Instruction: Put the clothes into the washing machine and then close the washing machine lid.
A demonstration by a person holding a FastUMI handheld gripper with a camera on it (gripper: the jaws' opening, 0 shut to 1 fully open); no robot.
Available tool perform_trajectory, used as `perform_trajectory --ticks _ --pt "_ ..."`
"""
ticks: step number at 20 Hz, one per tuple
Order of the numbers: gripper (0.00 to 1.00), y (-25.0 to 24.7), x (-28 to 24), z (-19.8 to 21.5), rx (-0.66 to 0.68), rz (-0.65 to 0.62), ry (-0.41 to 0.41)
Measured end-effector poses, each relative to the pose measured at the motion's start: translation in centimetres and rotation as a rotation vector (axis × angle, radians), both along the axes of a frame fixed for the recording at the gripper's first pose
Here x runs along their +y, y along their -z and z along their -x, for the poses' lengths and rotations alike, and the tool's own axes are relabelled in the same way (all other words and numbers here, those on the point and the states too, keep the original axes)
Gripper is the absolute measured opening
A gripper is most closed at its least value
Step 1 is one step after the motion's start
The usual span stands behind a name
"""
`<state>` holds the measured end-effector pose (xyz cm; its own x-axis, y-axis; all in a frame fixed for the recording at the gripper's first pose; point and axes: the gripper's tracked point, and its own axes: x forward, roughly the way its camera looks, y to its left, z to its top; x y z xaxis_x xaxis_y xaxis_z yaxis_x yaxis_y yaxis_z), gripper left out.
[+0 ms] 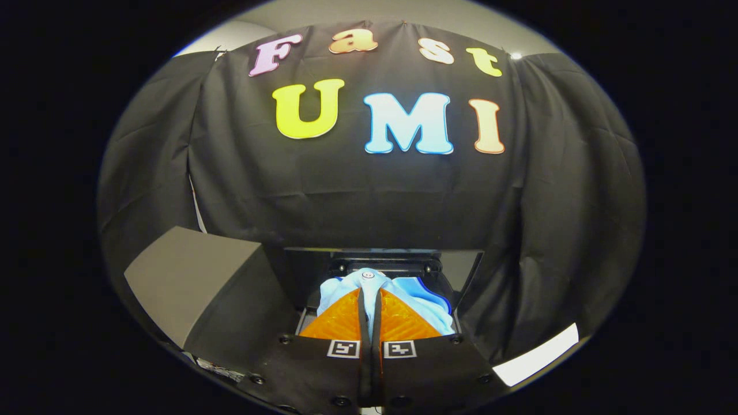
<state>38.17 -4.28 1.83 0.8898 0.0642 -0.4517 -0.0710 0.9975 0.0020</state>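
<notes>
Pale blue cloth garment point(369, 282) bunched between the gripper point(369, 308), whose fingers pressed together on it, lifted for carrying; the grey boxy washing machine point(193, 276) sat just beside.

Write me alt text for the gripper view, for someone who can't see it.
The tongs are closed on a bunched light blue garment, which is held up just ahead of the camera. Behind it is a raised dark lid of the washing machine, with a grey box-shaped surface to one side and the booth's black cloth wall beyond.
</notes>
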Motion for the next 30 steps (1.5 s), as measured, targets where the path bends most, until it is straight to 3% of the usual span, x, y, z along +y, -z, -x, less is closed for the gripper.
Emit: perform_trajectory --ticks 12,20,24,26,30 --pt "0.01 13.5 -1.2 -0.8 0.222 0.024 0.017" --pt "0.02 19.9 -2.1 0.8 0.349 0.041 0.026" --pt "0.1 21.8 -2.3 1.0 0.393 0.049 0.032" --pt "0.16 21.9 -2.3 0.9 0.394 0.053 0.04" --pt "0.8 22.0 -3.1 1.5 0.407 0.091 0.037"
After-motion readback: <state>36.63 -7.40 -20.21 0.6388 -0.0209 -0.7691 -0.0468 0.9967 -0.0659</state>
